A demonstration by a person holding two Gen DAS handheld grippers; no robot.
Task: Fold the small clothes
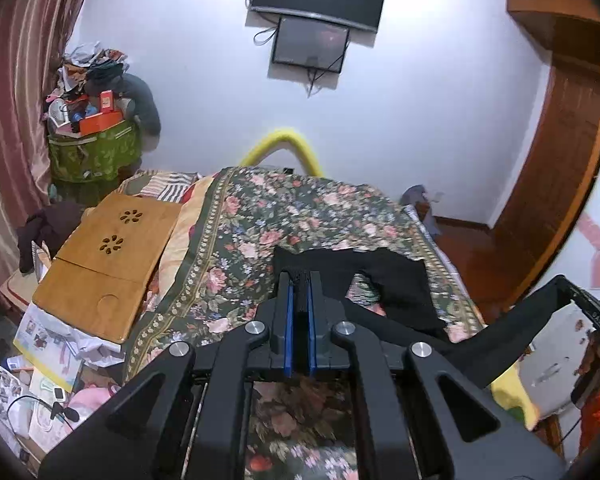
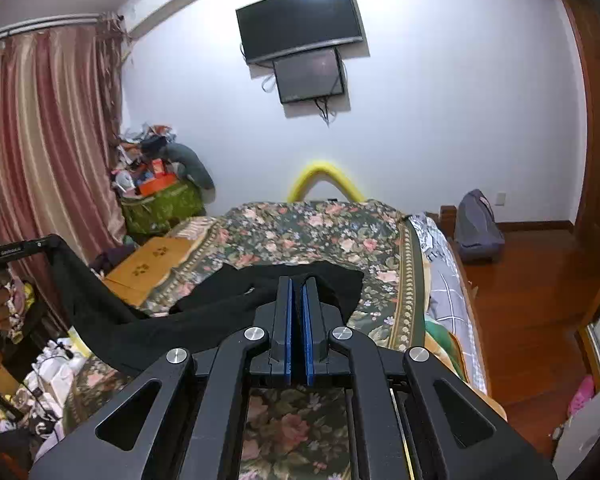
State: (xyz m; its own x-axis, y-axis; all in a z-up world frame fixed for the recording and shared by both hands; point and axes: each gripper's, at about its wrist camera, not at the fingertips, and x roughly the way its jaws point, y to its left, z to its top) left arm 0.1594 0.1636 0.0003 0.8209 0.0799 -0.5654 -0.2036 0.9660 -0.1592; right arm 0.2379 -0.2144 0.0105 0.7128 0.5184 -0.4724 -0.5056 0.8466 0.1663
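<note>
Item: black garment (image 1: 396, 280), partly lifted off flowered bedspread (image 1: 260, 216), stretched between my two tongs.
My left tongs (image 1: 300, 280): clamped on knit edge of garment.
My right tongs (image 2: 296, 284): closed, fabric edge apparently pinched; hard to confirm.
Risks: thin pinch slips under tension, corner drops. Uneven pull skews fold. Slack middle drags, bunches on bedspread. Wooden lap tray (image 1: 108, 264) nearby, could snag.

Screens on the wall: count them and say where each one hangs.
2. A large dark screen is mounted high on the white wall beyond the bed; a smaller dark screen hangs directly beneath it, overlapping its lower edge, with cables dangling below.
</note>
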